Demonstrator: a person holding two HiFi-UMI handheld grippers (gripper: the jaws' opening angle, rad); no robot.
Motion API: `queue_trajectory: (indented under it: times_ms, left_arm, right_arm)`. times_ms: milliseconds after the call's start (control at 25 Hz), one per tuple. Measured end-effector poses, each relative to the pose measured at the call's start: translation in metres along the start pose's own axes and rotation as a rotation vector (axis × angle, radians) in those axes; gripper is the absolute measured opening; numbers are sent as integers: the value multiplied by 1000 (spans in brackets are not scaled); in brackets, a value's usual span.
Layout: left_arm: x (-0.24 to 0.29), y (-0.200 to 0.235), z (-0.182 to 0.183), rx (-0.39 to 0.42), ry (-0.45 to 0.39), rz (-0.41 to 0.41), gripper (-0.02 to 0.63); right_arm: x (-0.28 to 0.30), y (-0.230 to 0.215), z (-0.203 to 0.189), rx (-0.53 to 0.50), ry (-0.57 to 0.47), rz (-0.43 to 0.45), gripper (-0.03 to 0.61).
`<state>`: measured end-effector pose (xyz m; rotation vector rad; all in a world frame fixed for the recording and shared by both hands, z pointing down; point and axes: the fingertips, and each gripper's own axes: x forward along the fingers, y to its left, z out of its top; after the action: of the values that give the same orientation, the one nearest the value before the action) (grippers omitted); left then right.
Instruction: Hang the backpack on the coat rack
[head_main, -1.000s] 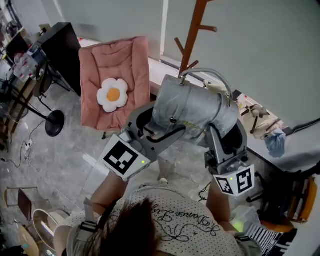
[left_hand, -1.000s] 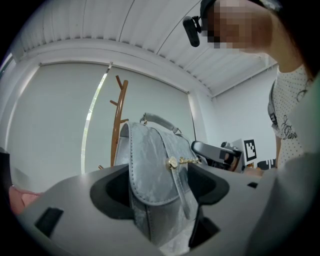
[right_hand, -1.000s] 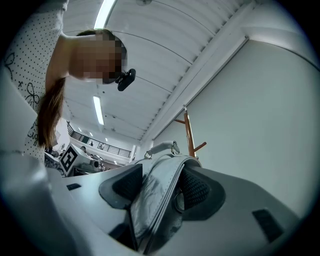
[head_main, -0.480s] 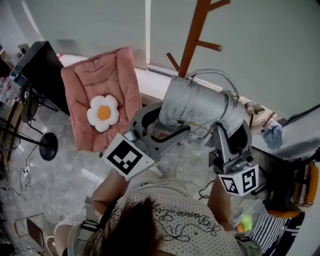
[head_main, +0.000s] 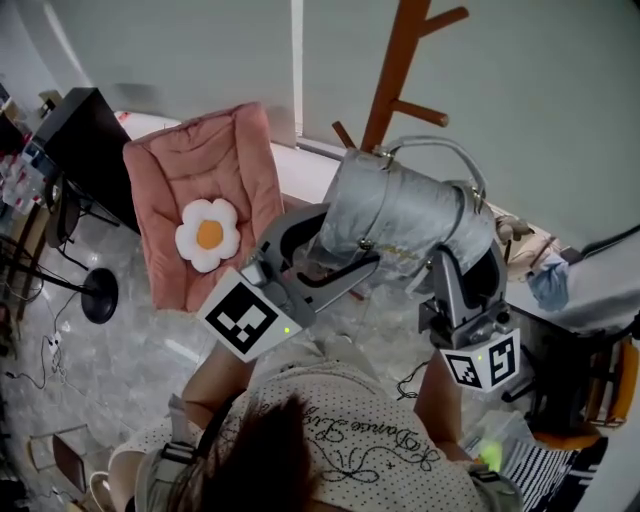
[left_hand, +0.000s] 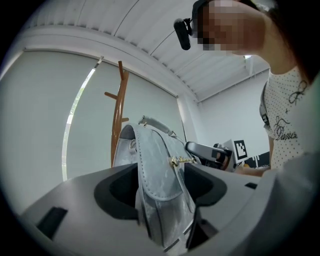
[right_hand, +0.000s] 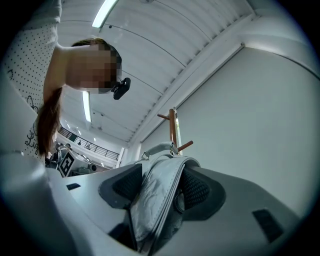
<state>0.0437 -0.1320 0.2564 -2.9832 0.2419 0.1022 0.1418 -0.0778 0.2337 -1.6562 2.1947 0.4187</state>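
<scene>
A grey backpack (head_main: 400, 215) hangs in the air between both grippers, its curved top handle (head_main: 437, 150) up and close beside the brown wooden coat rack (head_main: 396, 70). My left gripper (head_main: 318, 255) grips the bag's left side; its jaws are closing with the bag (left_hand: 160, 185) between them. My right gripper (head_main: 470, 262) is shut on the bag's right edge (right_hand: 157, 195). In the left gripper view the rack (left_hand: 118, 115) stands just behind the bag. In the right gripper view the rack's pegs (right_hand: 173, 127) rise right behind the handle. No peg is through the handle.
A pink cushioned chair (head_main: 235, 150) with a flower pillow (head_main: 208, 233) leans at the left of the rack. A black cabinet (head_main: 75, 130) and a stand's round base (head_main: 98, 295) are further left. A cluttered desk (head_main: 560, 290) fills the right. A pale wall is behind the rack.
Both grippers have carried the backpack closer to the coat rack and slightly up; the handle now sits nearer the rack's pole. Both grips have held.
</scene>
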Motion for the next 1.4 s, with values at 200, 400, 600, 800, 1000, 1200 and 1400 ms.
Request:
queue_trajectory:
  times_ms: [200,400,600,800,1000,1200,1400]
  left_arm:
    - [20,3,1,25,22,13,271]
    - [43,5,-1,72,33,46,267]
    - [56,1,-10,153,80,71,267]
    - [57,-3,-13,163,110,91,267]
    - [56,-3,-14,199,132,87,265]
    - [58,3,-15,181,121,59,262]
    - [55,4,-15,192,128,-5,255]
  right_arm:
    - [9,-28,2,26,-3,50,250]
    - [15,-57,1,51,-10,113,250]
    - [17,-78,-7,98,-18,159,253]
    - [18,-80,-7,107,-14,190,253]
    - [20,-79,-9,105,-14,200,254]
    - [23,-80,-11,93,-5,189,254]
    - [26,-79,-9,81,1,184,255]
